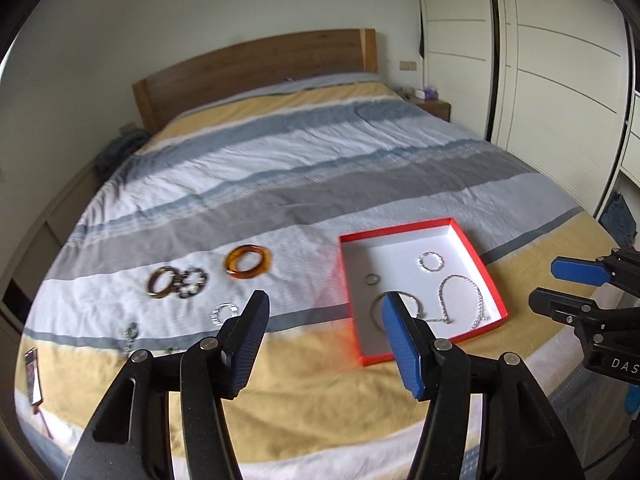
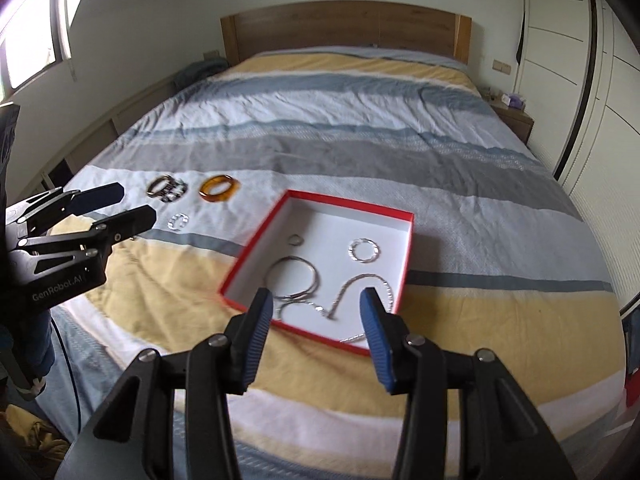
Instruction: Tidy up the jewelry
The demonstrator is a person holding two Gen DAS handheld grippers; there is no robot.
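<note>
Shallow red-rimmed cardboard box w/ white inside (image 2: 400, 236) lies flat on the bed, on the white/yellow stripes toward the foot end. Inside it: small dark metal ring (image 2: 296, 239) near the far-left corner, a twisted silver hoop (image 2: 363, 250) to its right, a large thin silver bangle (image 2: 294, 280) at the near-left, and a silver chain necklace (image 2: 360, 280) looped along the near-right, partly hidden by my right fingers. Still out on the striped duvet (image 1: 280, 168), left of the box: amber translucent resin bangle (image 1: 249, 262), then a brown tortoise-pattern bangle (image 1: 163, 282) touching a black-and-white beaded bracelet (image 1: 193, 281), and nearer me a small clear/silver faceted bracelet (image 1: 225, 313). More small dark beaded pieces (image 1: 132, 332) lie further left, too blurred to tell apart. A flat phone-like thing (image 1: 33, 376) sits at the bed's left edge. My left gripper (image 1: 324, 312) hangs above the duvet btwn the loose bracelets and the box, fingers parted about halfway, nothing btwn them. My right gripper (image 2: 316, 304) hangs over the box's near edge, fingers likewise parted about halfway, holding nothing. Beyond: wooden headboard (image 2: 340, 28), white wardrobe doors (image 2: 560, 60) on the right, a wooden nightstand (image 2: 516, 120) beside the bed, window at far left.
</note>
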